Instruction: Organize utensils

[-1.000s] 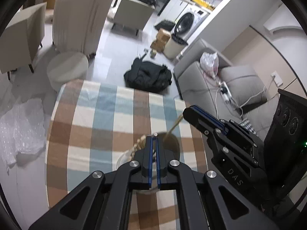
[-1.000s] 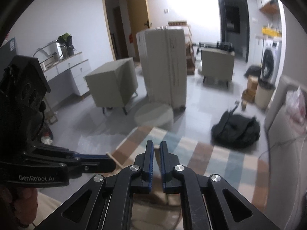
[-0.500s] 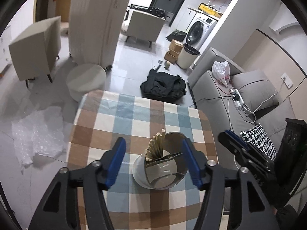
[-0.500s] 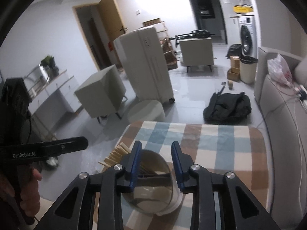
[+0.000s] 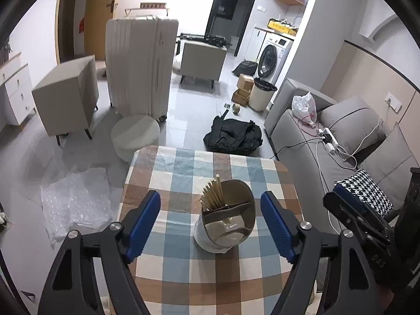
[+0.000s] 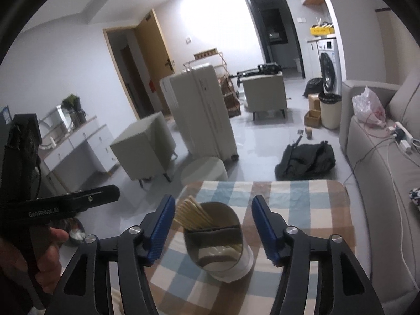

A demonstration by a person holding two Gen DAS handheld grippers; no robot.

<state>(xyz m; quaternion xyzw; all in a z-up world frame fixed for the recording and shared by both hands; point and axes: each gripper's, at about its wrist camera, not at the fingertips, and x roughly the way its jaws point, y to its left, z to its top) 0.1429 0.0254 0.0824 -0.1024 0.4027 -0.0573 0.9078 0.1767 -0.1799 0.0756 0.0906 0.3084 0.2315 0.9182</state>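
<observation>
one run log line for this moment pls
left gripper: opening, empty | right gripper: opening, empty | wooden chopsticks: in beige divided holder on checked tablecloth

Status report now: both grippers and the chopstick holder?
Left gripper, right gripper: opening, nothing held. Chopsticks upright in holder. Tablecloth otherwise bare.

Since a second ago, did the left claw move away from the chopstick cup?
Yes. The left claw has backed away toward the camera's near edge of the checked table; the chopstick cup now stands clear between its opening blue fingers, untouched.
</observation>
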